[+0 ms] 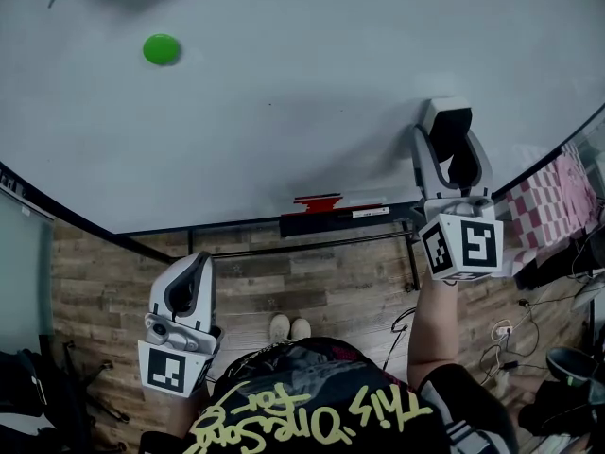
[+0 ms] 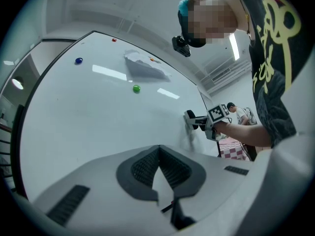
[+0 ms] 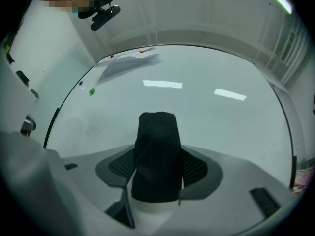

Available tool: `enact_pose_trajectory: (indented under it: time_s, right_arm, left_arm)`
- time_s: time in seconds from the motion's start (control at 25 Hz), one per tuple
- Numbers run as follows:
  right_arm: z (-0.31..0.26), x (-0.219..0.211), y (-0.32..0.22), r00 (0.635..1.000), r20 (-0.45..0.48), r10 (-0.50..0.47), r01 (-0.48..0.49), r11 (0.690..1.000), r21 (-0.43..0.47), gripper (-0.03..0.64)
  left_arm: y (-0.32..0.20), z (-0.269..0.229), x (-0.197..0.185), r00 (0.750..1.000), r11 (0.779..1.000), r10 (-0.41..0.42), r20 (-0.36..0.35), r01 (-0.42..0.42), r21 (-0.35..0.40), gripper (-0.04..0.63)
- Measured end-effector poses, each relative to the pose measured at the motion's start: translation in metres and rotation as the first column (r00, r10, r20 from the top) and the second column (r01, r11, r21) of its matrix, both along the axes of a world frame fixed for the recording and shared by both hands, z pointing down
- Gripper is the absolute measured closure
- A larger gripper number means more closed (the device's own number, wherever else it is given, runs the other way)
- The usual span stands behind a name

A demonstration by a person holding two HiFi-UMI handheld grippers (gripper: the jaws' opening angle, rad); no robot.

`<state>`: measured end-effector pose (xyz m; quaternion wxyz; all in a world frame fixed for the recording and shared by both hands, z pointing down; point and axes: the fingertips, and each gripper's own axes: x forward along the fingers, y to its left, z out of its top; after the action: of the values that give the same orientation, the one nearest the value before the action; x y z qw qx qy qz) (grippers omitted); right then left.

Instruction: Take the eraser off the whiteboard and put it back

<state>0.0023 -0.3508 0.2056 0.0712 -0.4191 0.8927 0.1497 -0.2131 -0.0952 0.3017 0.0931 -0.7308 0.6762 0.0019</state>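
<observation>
My right gripper (image 1: 451, 155) is raised in front of the whiteboard (image 1: 302, 93), near its lower right edge. It is shut on the eraser (image 3: 156, 156), a white block with black felt that stands up between the pads. In the head view the eraser (image 1: 446, 119) sticks out past the jaws, close to the board's surface. In the left gripper view, the right gripper (image 2: 197, 123) points at the board (image 2: 88, 117). My left gripper (image 1: 182, 296) hangs low below the board, shut with nothing in it (image 2: 158, 167).
A green magnet (image 1: 161, 48) sits at the board's upper left, with a sheet of paper (image 2: 145, 65) pinned above it. Blue (image 2: 78, 61) and red (image 2: 114, 40) magnets lie further off. A red marker (image 1: 317, 200) rests on the black ledge (image 1: 345, 220) under the board. A checked cloth (image 1: 548, 201) is at the right.
</observation>
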Motion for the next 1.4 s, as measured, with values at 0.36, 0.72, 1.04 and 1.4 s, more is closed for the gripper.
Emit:
enact_pose_trajectory:
  time_s: [0.36, 0.72, 1.04, 1.4]
  right_arm:
    - [0.002, 0.003, 0.005, 1.0, -0.006, -0.007, 0.007, 1.0, -0.003, 0.359]
    - [0.006, 0.006, 0.013, 1.0, 0.011, -0.022, 0.023, 1.0, -0.013, 0.359]
    - [0.009, 0.009, 0.019, 0.998, 0.039, -0.041, 0.042, 0.999, -0.032, 0.359]
    - [0.015, 0.009, 0.027, 0.998, 0.035, -0.048, 0.05, 0.998, -0.04, 0.359]
  left_arm:
    - [-0.005, -0.001, 0.005, 1.0, 1.0, 0.022, 0.0, -0.022, -0.003, 0.589]
    - [-0.012, -0.002, 0.008, 0.999, 0.999, 0.044, 0.006, -0.044, 0.001, 0.589]
    - [-0.015, -0.002, 0.01, 0.999, 0.999, 0.053, 0.004, -0.053, 0.001, 0.589]
    - [-0.02, -0.003, 0.014, 0.997, 0.997, 0.076, 0.004, -0.076, 0.008, 0.589]
